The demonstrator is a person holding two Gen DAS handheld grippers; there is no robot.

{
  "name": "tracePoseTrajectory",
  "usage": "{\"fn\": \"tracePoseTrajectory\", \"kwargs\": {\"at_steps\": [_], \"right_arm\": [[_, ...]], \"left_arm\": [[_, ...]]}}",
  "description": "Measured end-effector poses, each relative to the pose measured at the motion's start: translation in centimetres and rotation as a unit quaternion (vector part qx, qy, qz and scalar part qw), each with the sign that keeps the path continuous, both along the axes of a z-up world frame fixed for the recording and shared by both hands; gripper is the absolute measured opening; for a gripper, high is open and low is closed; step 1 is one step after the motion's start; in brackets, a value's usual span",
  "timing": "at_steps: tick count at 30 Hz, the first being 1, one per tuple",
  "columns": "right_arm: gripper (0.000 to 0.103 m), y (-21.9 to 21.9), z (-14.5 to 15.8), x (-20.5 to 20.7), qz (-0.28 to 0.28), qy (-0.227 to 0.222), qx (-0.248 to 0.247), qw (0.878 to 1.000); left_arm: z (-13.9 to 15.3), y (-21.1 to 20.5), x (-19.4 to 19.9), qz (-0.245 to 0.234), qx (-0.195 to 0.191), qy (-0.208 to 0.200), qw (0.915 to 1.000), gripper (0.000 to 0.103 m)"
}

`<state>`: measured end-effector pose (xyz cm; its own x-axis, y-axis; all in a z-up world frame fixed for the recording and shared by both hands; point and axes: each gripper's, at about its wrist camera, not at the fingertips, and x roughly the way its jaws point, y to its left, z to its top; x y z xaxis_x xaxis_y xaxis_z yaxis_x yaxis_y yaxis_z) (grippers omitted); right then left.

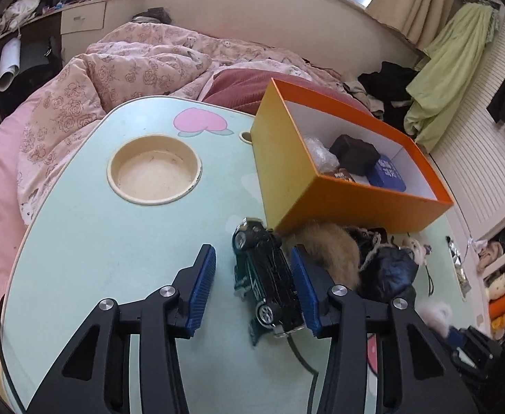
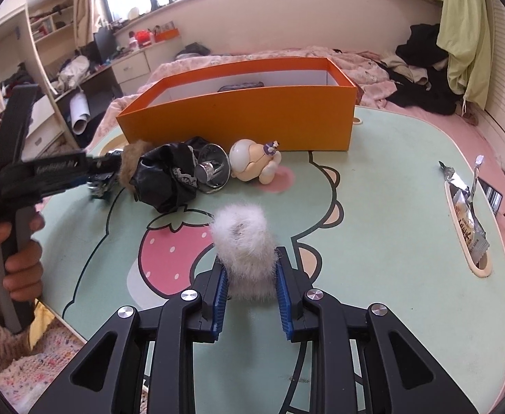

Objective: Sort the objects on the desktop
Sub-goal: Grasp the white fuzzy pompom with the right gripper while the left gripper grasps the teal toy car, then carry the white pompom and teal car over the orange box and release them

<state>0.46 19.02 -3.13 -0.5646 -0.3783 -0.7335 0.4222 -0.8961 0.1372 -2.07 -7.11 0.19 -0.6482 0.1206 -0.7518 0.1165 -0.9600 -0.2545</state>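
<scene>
Sorting is partly done: we see a few things already in the orange box, more waiting on the table. Our left gripper straddles the toy car, right pad touching, left apart. Our right gripper squeezes the white fluffy ball.

brown fur partly hidden behind gripper

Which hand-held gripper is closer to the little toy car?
Left. The left hand-held gripper has the toy car between its fingers. The right hand-held gripper is farther off, squeezing a white fluffy ball.
</scene>
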Motion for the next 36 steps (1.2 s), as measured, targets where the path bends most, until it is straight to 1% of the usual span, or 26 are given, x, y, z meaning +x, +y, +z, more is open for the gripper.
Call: {"fn": "tracePoseTrajectory", "kwargs": {"at_steps": [1, 2, 4, 5, 6, 7, 8, 12, 14, 16, 19, 22, 24, 26, 29, 31, 32, 33, 34, 35, 36], "right_arm": [[0.023, 0.0, 0.0, 0.0, 0.000, 0.000, 0.000, 1.000], [0.023, 0.0, 0.0, 0.0, 0.000, 0.000, 0.000, 1.000], [0.023, 0.0, 0.0, 0.0, 0.000, 0.000, 0.000, 1.000], [0.023, 0.0, 0.0, 0.0, 0.000, 0.000, -0.001, 1.000], [0.023, 0.1, 0.0, 0.0, 0.000, 0.000, -0.001, 1.000], [0.023, 0.1, 0.0, 0.0, 0.000, -0.001, -0.002, 1.000], [0.023, 0.1, 0.0, 0.0, 0.000, -0.001, -0.002, 1.000], [0.023, 0.1, 0.0, -0.1, 0.000, -0.002, -0.003, 1.000], [0.023, 0.1, 0.0, -0.1, -0.003, -0.002, -0.003, 1.000], [0.023, 0.3, 0.2, -0.1, -0.004, -0.001, -0.006, 1.000], [0.022, 0.2, 0.9, 0.0, -0.003, 0.010, -0.006, 1.000], [0.022, 0.0, 2.6, -0.4, -0.003, 0.041, 0.002, 0.999], [0.022, -0.1, 4.2, -1.6, -0.012, 0.057, 0.003, 0.998], [0.022, 0.0, 5.6, -3.3, -0.012, 0.058, -0.015, 0.998], [0.022, -0.6, 7.4, -7.5, -0.015, 0.050, -0.033, 0.998], [0.022, -1.3, 7.9, -10.2, -0.019, 0.042, -0.040, 0.998], [0.024, -1.7, 8.0, -11.4, -0.018, 0.039, -0.047, 0.998], [0.032, -2.0, 8.0, -12.6, -0.014, 0.031, -0.057, 0.998], [0.040, -2.2, 7.6, -13.9, -0.014, 0.018, -0.065, 0.998], [0.053, -2.3, 7.3, -14.6, -0.020, 0.008, -0.068, 0.997], [0.054, -2.2, 7.1, -15.0, -0.029, -0.001, -0.071, 0.997]], "left_arm": [[0.0, 0.6, 0.6, -0.011, -0.028, 0.000, 0.9996, 0.035], [0.0, 1.3, 1.2, -0.024, -0.061, 0.001, 0.9979, 0.035], [-0.2, 2.8, 2.5, -0.045, -0.132, 0.007, 0.9902, 0.035], [-0.2, 3.1, 2.9, -0.049, -0.148, 0.012, 0.9877, 0.034], [-0.2, 3.1, 3.2, -0.052, -0.146, 0.016, 0.9877, 0.031], [-0.3, 2.9, 3.3, -0.053, -0.135, 0.019, 0.9892, 0.027], [-0.3, 2.6, 3.4, -0.051, -0.125, 0.020, 0.9906, 0.027], [-0.2, 2.3, 3.6, -0.046, -0.118, 0.025, 0.9916, 0.027], [0.0, 2.1, 4.1, -0.051, -0.098, 0.029, 0.9935, 0.027], [0.4, 2.0, 4.6, -0.055, -0.087, 0.036, 0.9940, 0.027], [1.8, 2.0, 5.3, -0.056, -0.082, 0.051, 0.9937, 0.027], [4.3, 2.0, 5.5, -0.060, -0.068, 0.078, 0.9928, 0.027], [5.9, 2.4, 4.9, -0.064, -0.070, 0.095, 0.9909, 0.027], [7.6, 3.0, 3.4, -0.072, -0.075, 0.108, 0.9887, 0.027], [9.2, 4.0, 0.0, -0.082, -0.076, 0.112, 0.9874, 0.027], [9.7, 4.8, -3.0, -0.090, -0.073, 0.106, 0.9877, 0.027], [9.6, 5.0, -4.5, -0.090, -0.067, 0.100, 0.9886, 0.028], [9.3, 5.2, -5.8, -0.090, -0.059, 0.094, 0.9898, 0.029], [8.9, 5.1, -7.0, -0.085, -0.047, 0.079, 0.9921, 0.035], [8.5, 4.9, -7.8, -0.076, -0.035, 0.063, 0.9945, 0.036], [8.2, 4.5, -8.1, -0.067, -0.017, 0.051, 0.9963, 0.036]]}}
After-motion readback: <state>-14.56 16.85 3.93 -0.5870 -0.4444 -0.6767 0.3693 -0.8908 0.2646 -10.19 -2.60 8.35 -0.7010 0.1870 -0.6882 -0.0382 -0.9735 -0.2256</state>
